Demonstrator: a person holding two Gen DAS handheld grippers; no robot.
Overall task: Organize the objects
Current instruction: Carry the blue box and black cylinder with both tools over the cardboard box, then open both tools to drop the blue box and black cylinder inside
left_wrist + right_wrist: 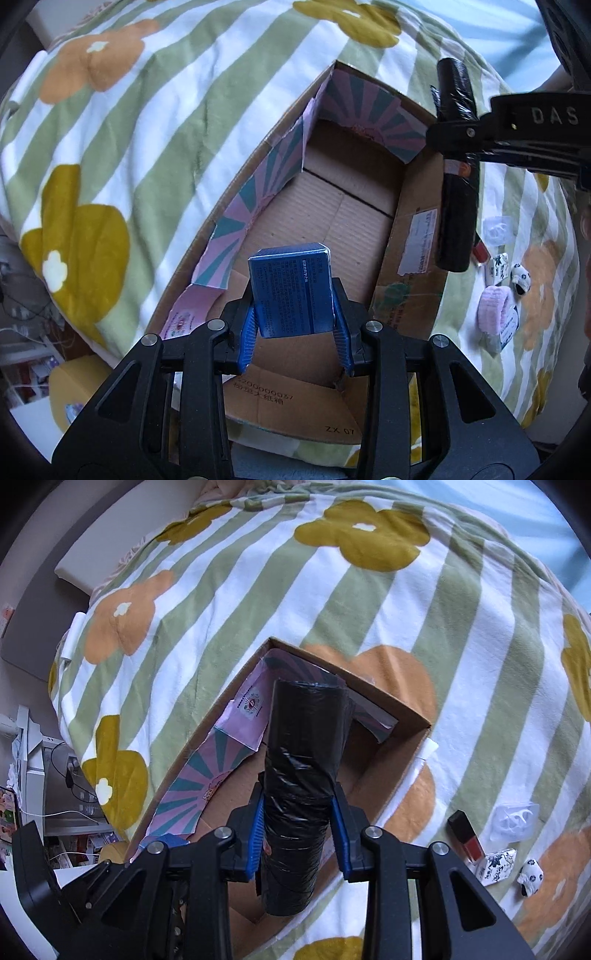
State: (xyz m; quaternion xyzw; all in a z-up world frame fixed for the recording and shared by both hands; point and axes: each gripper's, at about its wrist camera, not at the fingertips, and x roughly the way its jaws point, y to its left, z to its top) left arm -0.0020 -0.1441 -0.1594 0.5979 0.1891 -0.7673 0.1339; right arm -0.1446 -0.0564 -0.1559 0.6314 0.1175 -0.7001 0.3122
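An open cardboard box (354, 218) with pink and teal lining lies on a flowered, striped blanket (147, 110). My left gripper (295, 325) is shut on a small blue carton (291, 291) and holds it upright above the box's near end. My right gripper (299, 808) is shut on a black plastic-wrapped roll (303, 775) and holds it over the box (406, 716). The roll (458, 206) and right gripper (517, 133) also show at the right of the left wrist view, above the box's right wall.
On the blanket to the right of the box lie a red nail polish bottle (467, 836), a clear plastic piece (515, 821), a patterned white packet (495, 866), a small black-and-white item (530, 880) and a pink fluffy item (493, 308). Floor clutter sits at lower left.
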